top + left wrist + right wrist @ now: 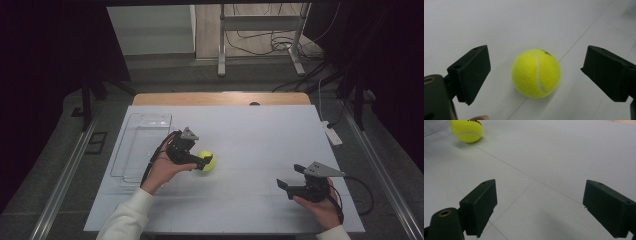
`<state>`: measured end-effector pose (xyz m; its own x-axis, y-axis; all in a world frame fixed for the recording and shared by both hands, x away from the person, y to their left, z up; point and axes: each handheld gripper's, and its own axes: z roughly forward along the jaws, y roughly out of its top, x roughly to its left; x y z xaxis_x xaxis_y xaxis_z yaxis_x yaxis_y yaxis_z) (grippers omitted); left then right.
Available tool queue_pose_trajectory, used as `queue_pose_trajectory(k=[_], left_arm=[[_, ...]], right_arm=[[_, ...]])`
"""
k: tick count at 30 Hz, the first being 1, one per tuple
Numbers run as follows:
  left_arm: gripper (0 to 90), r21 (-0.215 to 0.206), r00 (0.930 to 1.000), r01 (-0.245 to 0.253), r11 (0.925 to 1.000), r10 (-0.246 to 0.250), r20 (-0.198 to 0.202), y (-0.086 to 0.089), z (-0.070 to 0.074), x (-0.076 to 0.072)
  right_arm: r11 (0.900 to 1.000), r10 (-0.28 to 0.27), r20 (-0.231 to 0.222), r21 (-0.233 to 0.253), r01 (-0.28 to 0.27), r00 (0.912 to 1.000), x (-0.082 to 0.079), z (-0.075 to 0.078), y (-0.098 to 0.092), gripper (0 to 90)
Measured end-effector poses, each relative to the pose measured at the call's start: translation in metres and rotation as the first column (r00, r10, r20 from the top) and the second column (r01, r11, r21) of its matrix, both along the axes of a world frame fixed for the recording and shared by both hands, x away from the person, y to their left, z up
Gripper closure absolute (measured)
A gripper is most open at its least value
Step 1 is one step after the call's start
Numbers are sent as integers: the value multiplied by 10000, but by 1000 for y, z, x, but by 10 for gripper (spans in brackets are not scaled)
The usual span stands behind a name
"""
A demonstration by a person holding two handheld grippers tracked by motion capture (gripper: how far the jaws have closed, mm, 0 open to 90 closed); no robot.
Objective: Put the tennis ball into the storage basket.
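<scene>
Yellow ball (536, 73) lies on the desk (260, 130) between the left gripper (199, 161)'s parted jaws, untouched; closing comes next, I judge. Right gripper (291, 176), at four o'clock, gapes idle

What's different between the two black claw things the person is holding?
The left gripper reaches the yellow tennis ball, which sits between its spread jaws, while the right gripper has nothing between its jaws and sits apart from the ball over the bare white table. The left is near the clear tray; the right is far from it. Both are black and open.
</scene>
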<state>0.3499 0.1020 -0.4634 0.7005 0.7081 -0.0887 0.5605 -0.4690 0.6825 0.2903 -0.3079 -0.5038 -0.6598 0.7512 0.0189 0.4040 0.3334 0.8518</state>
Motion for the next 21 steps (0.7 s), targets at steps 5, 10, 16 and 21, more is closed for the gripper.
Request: queue_pose_trajectory(k=[5, 10, 16, 21], left_arm=[[82, 145, 9998, 36, 9999, -34, -171, -3, -4, 6], [80, 334, 9993, 41, 9994, -28, -380, -6, -9, 12], [72, 406, 9980, 113, 9991, -88, -619, -9, -14, 16], [68, 495, 9956, 257, 9984, -210, -916, -13, -16, 19]], right_arm=[[10000, -8, 2, 34, 8, 10000, 0, 0, 0, 126], [10000, -7, -15, 28, 7, 10000, 1, 0, 0, 126], [10000, 6, -16, -2, -6, 10000, 0, 0, 0, 126], [10000, 10, -27, -5, -10, 10000, 0, 0, 0, 126]])
